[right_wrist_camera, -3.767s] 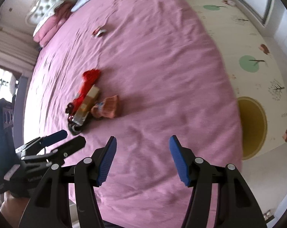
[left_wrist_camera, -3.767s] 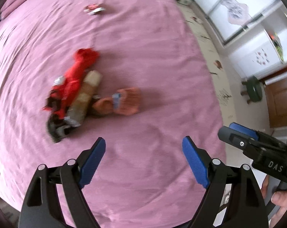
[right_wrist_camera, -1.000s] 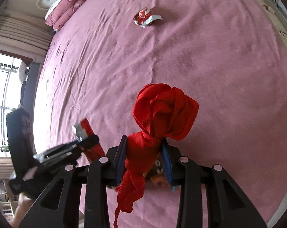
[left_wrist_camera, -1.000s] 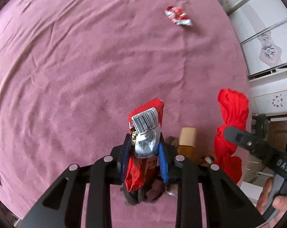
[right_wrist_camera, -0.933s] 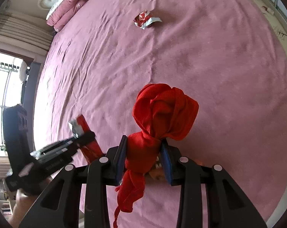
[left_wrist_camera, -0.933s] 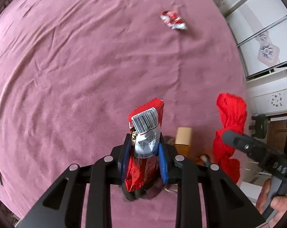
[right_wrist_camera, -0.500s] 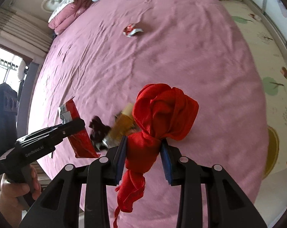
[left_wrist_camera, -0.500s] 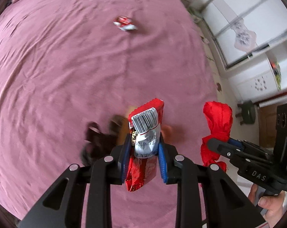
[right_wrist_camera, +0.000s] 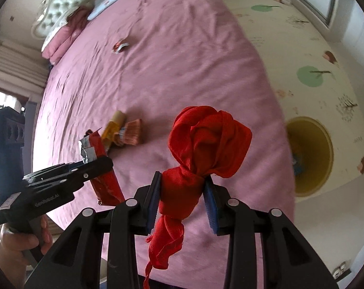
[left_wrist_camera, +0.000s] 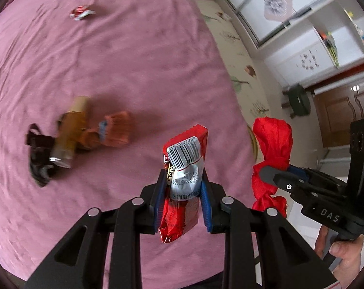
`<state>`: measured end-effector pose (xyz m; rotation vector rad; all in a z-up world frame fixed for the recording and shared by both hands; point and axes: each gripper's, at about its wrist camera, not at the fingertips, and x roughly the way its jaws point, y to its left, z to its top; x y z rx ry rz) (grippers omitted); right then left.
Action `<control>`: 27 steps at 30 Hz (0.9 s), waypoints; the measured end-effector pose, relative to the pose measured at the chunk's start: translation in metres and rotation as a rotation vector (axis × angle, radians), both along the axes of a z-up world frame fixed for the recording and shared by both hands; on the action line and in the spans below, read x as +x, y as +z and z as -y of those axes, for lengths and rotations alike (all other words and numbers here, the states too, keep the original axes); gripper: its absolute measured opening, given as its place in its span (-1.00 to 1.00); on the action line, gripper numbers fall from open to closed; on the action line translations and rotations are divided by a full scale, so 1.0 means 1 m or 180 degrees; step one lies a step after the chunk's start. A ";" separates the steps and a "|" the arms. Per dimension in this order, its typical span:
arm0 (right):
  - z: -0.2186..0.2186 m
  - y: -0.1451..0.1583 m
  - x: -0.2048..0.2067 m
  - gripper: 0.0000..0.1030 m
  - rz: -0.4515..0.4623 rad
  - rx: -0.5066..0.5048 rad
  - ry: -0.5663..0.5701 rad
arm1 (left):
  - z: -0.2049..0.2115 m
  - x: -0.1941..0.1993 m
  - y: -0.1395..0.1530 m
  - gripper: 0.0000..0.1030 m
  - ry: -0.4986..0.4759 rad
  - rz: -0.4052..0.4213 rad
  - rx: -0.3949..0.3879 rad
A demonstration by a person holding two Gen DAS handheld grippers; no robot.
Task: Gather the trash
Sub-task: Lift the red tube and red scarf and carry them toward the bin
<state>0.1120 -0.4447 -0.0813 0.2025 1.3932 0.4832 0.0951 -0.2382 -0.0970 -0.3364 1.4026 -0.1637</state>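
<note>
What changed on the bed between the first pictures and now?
Both tongs, open and empty at first, closed on trash from the pile: the left tongs took the red wrapper, the right tongs the red cloth. Both pieces were lifted clear of the bed and carried toward its edge. The bottle, orange wrapper and far crumpled wrapper stayed put.

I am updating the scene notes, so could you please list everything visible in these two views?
Wrapper: 1, red and silver, in left gripper.
Cloth: 1, red, in right gripper.
Trash pile: 1, amber, orange, black, on bed.
Crumpled wrapper: 1, red and silver, far on bed.
Bed: 1, pink cover.
Bin: 1, yellow, on floor beside bed.
Stool: 1, dark, on floor.
Left gripper: black, blue pads.
Right gripper: black, blue pads.
</note>
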 end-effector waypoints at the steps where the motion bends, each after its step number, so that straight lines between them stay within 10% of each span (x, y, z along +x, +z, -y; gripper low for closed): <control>1: 0.008 0.000 -0.001 -0.35 -0.0003 -0.0002 -0.0034 | 0.009 0.001 -0.002 -0.49 -0.0042 -0.0013 -0.0008; 27: 0.201 -0.022 0.004 -0.35 -0.0121 -0.0004 -0.0908 | 0.226 0.058 -0.043 -0.49 -0.0981 -0.0265 -0.0097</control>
